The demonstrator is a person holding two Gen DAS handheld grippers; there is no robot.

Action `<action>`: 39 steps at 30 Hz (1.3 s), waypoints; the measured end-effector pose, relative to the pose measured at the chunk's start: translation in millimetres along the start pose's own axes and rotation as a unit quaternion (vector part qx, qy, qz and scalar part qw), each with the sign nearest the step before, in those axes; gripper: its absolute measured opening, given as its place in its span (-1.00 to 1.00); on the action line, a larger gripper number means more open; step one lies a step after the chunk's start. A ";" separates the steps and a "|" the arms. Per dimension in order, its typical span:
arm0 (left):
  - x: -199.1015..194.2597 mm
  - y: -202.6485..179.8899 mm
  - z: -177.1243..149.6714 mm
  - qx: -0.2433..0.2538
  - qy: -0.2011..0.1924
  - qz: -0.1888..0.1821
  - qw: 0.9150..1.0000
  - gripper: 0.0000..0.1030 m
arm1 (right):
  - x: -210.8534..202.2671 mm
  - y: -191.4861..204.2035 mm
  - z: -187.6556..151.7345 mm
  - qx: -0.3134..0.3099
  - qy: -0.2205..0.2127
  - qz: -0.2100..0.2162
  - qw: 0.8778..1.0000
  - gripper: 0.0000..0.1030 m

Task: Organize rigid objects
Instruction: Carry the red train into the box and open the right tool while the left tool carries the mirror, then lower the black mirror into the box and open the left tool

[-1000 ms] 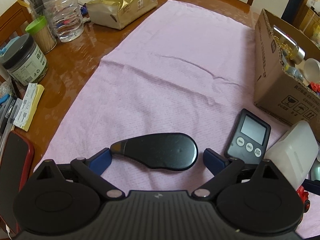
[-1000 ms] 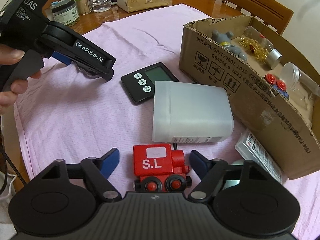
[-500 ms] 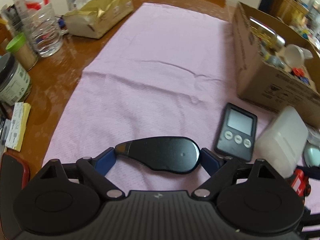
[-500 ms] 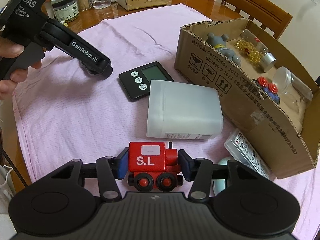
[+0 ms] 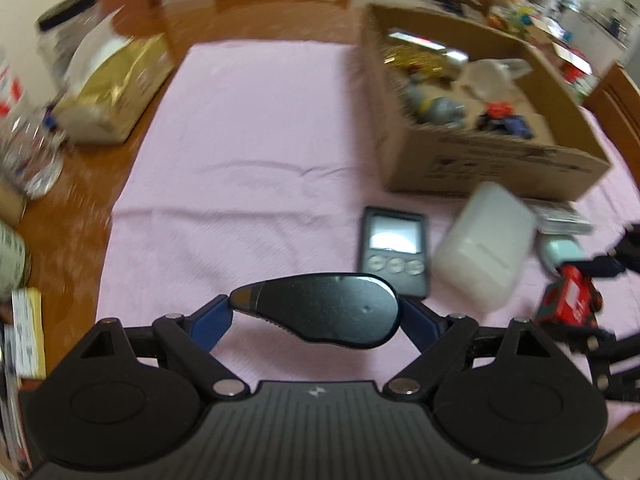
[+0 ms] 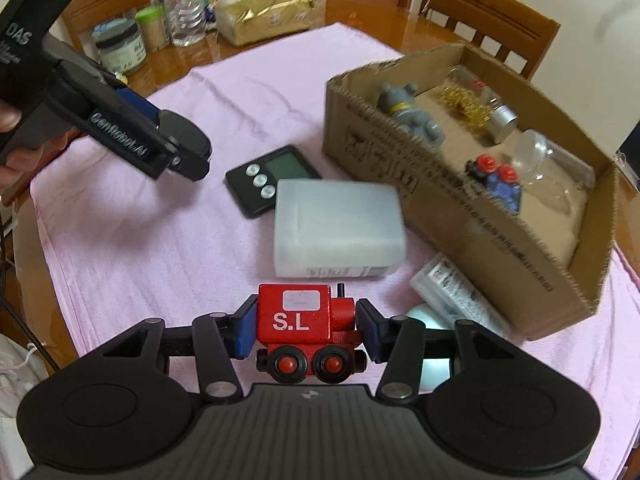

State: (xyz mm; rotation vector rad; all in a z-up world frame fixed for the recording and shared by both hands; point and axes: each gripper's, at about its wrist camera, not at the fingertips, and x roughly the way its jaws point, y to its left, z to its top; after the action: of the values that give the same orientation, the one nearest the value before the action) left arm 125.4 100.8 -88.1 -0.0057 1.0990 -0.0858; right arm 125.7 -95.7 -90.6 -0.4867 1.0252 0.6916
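Observation:
My left gripper (image 5: 316, 314) is shut on a flat black teardrop-shaped object (image 5: 332, 310) and holds it above the pink cloth (image 5: 248, 152); it also shows in the right wrist view (image 6: 188, 150). My right gripper (image 6: 306, 326) is shut on a red toy train marked "S.L" (image 6: 304, 320), lifted off the cloth; the train also shows in the left wrist view (image 5: 570, 300). The open cardboard box (image 6: 460, 200) stands to the right with a grey figurine (image 6: 412, 114), jars and a small toy car inside.
A black digital timer (image 6: 268, 180), a white plastic container (image 6: 338, 234), a small labelled packet (image 6: 452, 292) and a pale teal object (image 6: 428, 320) lie on the cloth by the box. A gold tissue pack (image 6: 268, 14), bottles and jars stand on the wooden table behind.
Both grippers closed on their objects and lifted them. The left gripper swung right towards the box; the right gripper rose with the train.

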 end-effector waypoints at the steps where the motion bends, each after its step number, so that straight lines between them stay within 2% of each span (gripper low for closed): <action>1: -4.5 -3.5 3.6 0.012 -0.002 -0.007 1.000 0.73 | -3.5 -2.6 1.1 0.003 -0.004 -0.001 1.000 0.08; 6: -21.7 -16.5 23.6 0.050 -0.018 -0.049 0.997 0.73 | -25.5 -22.3 11.1 0.017 -0.032 -0.027 0.999 0.08; 13: -35.8 -39.3 61.6 0.083 -0.060 -0.066 0.993 0.73 | -56.6 -65.5 26.8 0.043 -0.084 -0.087 0.992 0.08; 17: -36.9 -50.7 84.8 0.092 -0.078 -0.070 0.990 0.73 | -60.6 -95.1 34.1 0.065 -0.099 -0.114 0.986 0.08; 23: -33.9 -70.7 120.4 0.106 -0.111 -0.072 0.985 0.73 | -50.9 -125.8 43.2 0.095 -0.107 -0.121 0.982 0.09; 24: -32.7 -74.0 126.2 0.109 -0.117 -0.073 0.984 0.73 | -48.2 -129.7 42.9 0.099 -0.106 -0.121 0.982 0.11; 25: -31.0 -77.7 132.2 0.112 -0.121 -0.073 0.984 0.73 | -46.0 -132.2 43.5 0.103 -0.104 -0.120 0.982 0.31; 26: -28.7 -80.9 137.5 0.116 -0.123 -0.073 0.983 0.73 | -44.6 -135.1 43.5 0.110 -0.106 -0.120 0.981 0.65; 28: -22.0 -86.8 148.0 0.121 -0.128 -0.072 0.982 0.73 | -46.0 -134.3 41.6 0.123 -0.113 -0.122 0.978 0.90; 33: -1.6 -95.4 166.6 0.129 -0.123 -0.068 0.982 0.73 | -55.7 -125.7 34.0 0.138 -0.126 -0.134 0.973 1.00; 39: 26.7 -100.3 179.1 0.141 -0.103 -0.059 0.983 0.73 | -65.1 -114.8 19.2 0.171 -0.130 -0.135 0.967 1.00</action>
State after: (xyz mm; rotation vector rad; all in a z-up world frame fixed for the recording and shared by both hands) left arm 290.1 -8.0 -25.7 0.1713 0.8718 -0.3410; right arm 197.7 -181.3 -18.1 -0.2204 0.7893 0.3139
